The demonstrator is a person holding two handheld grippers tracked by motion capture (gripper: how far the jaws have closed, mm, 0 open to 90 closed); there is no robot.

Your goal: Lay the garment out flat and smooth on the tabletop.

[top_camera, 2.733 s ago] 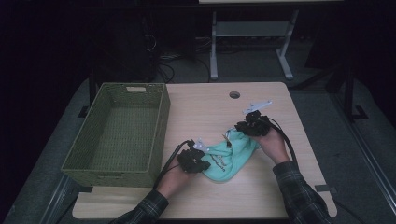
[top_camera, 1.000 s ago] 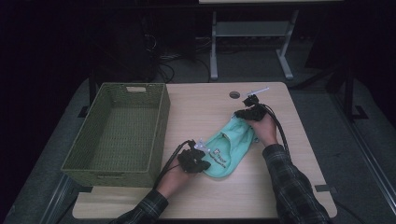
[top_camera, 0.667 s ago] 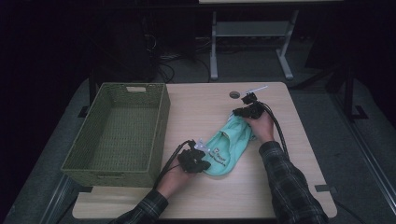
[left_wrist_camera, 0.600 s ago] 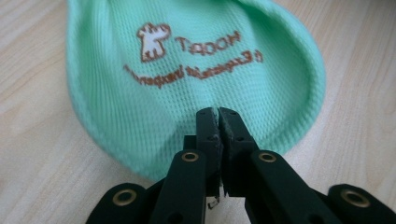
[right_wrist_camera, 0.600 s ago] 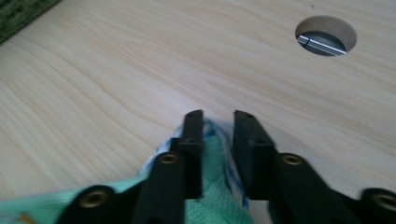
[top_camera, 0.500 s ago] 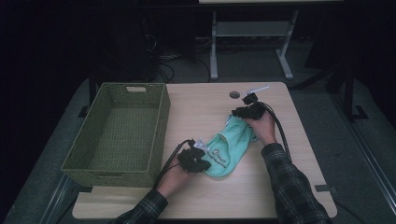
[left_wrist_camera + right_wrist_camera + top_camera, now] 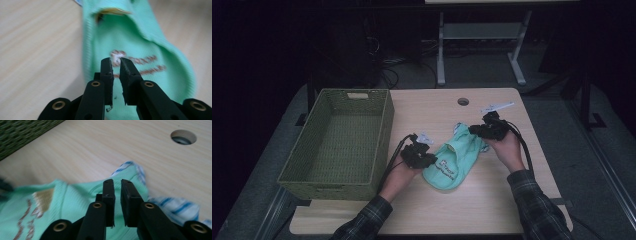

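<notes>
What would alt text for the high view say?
A person's two hand-held grippers work a mint-green garment on a wooden table: the left gripper at its near end, the right gripper at its far end. An empty green woven basket sits to the left.

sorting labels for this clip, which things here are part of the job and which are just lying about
In the job: green garment; left gripper; right gripper; perhaps the woven basket, standing empty beside it.

Lying about: table's cable hole; white frame behind the table.
</notes>
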